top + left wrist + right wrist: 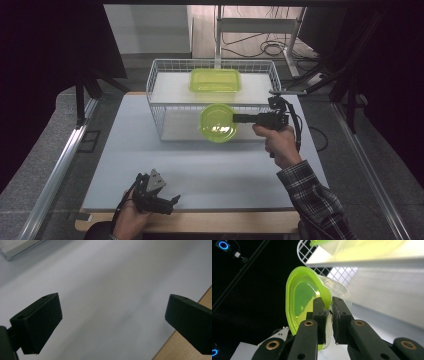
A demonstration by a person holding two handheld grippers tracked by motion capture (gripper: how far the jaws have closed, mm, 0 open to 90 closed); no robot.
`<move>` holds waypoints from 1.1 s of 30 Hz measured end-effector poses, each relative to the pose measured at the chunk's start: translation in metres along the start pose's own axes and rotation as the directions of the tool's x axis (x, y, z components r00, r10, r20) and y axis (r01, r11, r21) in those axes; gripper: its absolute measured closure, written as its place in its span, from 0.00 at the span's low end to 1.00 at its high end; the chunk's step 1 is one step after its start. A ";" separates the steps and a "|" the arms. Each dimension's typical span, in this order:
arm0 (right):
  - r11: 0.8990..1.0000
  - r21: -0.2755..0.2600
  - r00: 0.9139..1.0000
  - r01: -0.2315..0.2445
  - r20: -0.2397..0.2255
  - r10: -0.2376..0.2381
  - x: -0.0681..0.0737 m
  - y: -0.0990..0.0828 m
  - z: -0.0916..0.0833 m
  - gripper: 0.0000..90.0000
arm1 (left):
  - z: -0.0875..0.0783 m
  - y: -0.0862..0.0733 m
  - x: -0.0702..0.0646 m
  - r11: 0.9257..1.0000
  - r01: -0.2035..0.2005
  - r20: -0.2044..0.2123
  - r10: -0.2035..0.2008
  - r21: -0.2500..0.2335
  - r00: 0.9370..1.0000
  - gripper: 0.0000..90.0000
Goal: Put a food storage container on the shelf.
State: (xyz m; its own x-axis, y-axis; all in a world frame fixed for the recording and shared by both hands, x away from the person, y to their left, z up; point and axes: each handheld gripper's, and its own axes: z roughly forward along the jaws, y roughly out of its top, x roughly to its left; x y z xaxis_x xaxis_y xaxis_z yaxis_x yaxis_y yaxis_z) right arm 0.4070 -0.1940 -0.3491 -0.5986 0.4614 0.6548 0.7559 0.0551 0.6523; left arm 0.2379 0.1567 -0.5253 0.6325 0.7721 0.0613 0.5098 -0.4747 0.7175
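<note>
At the left, the left tool [159,196] rests low at the near edge of the bench [210,170], its jaws spread wide with nothing between them; the left gripper view looks past them at bare white surface and a strip of wooden edge.

Moving right, a white wire basket [155,100] stands at the far side of the bench, holding a rectangular green container [215,80] on its upper level. In front of the basket's near wall hangs the round green bowl [218,123], lifted clear of the bench and tipped on edge.

Further right, the right tool [240,118] has the bowl by its rim alone: the right gripper view shows the two jaws closed nearly together on the thin lip of the bowl [304,302] (a clear lid or liner seems pinched along with it).

The risk lies in that hold. A pinch on one edge lets the bowl swing or slip out if the hand jerks. The bowl also sits close to the basket wire, so a careless pass could catch the rim and pry it loose.
</note>
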 end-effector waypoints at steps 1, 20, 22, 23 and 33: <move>1.000 -0.006 1.000 0.004 0.000 -0.004 0.002 0.003 -0.001 0.91 | 0.000 0.000 0.000 1.000 0.000 0.000 0.000 0.000 1.000 0.01; 0.995 -0.083 0.998 0.049 0.031 -0.047 0.024 0.063 -0.011 0.91 | -0.001 0.000 0.001 1.000 0.002 0.001 -0.002 0.000 1.000 0.01; 0.994 -0.093 0.998 0.056 0.041 -0.052 0.027 0.071 -0.010 0.91 | -0.001 0.000 0.002 1.000 0.003 0.001 -0.003 -0.001 1.000 0.01; 0.994 -0.094 0.998 0.056 0.045 -0.052 0.028 0.076 -0.010 0.91 | -0.001 -0.001 0.001 1.000 0.006 0.002 -0.006 -0.001 1.000 0.01; 0.993 -0.096 0.992 0.069 0.110 -0.059 0.034 0.111 0.007 0.91 | -0.003 -0.001 0.003 1.000 0.004 0.001 -0.004 -0.004 1.000 0.01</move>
State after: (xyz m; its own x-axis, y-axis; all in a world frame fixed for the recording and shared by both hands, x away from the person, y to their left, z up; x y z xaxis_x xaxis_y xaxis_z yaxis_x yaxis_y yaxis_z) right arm 0.4723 -0.1660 -0.2574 -0.6092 0.5517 0.5696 0.6840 0.0020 0.7295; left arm 0.2378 0.1606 -0.5239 0.6310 0.7736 0.0575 0.5104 -0.4699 0.7202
